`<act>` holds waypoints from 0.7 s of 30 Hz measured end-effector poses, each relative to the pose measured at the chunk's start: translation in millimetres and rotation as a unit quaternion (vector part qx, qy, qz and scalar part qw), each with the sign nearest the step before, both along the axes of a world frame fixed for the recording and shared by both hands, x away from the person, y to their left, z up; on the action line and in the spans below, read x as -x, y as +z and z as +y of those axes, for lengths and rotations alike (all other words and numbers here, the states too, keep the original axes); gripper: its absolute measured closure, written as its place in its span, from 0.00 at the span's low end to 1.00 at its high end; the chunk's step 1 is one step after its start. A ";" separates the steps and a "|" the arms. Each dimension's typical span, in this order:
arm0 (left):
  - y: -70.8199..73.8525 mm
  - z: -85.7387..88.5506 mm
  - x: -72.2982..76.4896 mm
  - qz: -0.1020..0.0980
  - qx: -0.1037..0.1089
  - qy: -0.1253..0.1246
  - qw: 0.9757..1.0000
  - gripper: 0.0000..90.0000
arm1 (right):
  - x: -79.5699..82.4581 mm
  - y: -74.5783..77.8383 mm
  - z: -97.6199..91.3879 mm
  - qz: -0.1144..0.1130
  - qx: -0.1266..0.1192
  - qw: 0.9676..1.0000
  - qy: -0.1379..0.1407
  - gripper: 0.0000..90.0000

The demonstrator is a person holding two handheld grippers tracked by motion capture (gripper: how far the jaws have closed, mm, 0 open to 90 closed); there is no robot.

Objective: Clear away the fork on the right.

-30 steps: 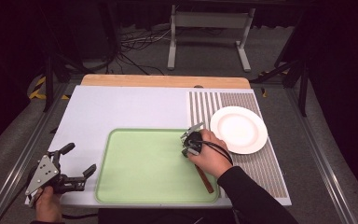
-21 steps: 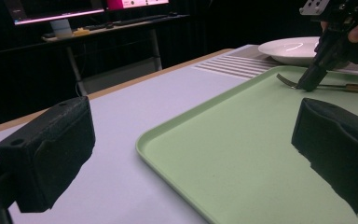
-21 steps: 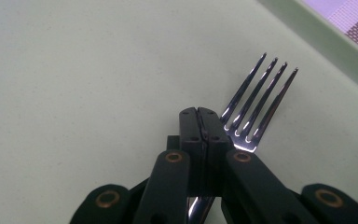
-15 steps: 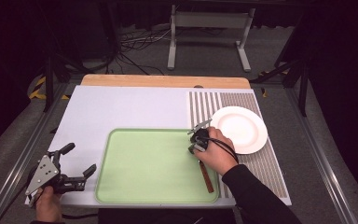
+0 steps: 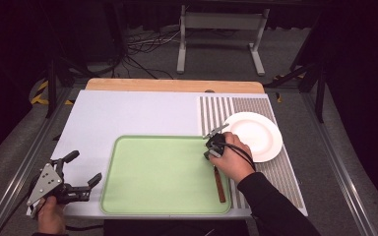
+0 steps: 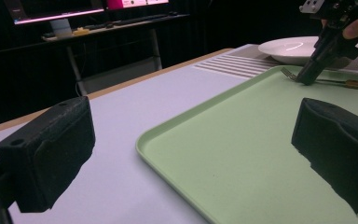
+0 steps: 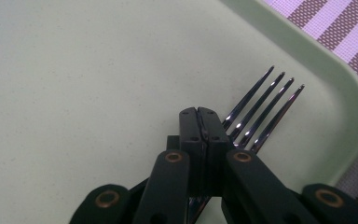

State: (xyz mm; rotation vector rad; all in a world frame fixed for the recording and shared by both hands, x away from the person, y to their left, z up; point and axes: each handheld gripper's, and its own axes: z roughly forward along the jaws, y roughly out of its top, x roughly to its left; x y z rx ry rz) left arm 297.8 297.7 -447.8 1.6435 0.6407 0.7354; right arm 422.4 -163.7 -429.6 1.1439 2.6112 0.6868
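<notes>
Two grippers, one fork: the green tray (image 5: 162,177) lies before me, its near edge cut off in my left gripper view. My left gripper (image 5: 74,172) hovers released beside it. My right gripper (image 7: 199,122) clenches the fork (image 7: 261,109) at the tray's corner, hiding its neck.

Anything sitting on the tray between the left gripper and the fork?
Nothing: the high view shows bare green tray between the left gripper and the fork, which the right gripper clamps.
</notes>
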 end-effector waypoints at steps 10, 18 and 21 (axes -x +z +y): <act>0.2 0.0 0.1 0.001 -0.002 -0.001 1.000 0.00 | -1.8 0.9 -7.0 -0.004 0.010 1.000 -0.012 1.00; 0.1 -0.1 0.1 0.001 -0.002 0.000 1.000 0.00 | -2.9 1.1 -11.5 -0.007 0.014 1.000 -0.021 0.99; 0.1 -0.1 -0.1 0.001 -0.002 0.000 1.000 0.00 | -2.8 1.0 -12.4 -0.008 0.013 1.000 -0.021 0.99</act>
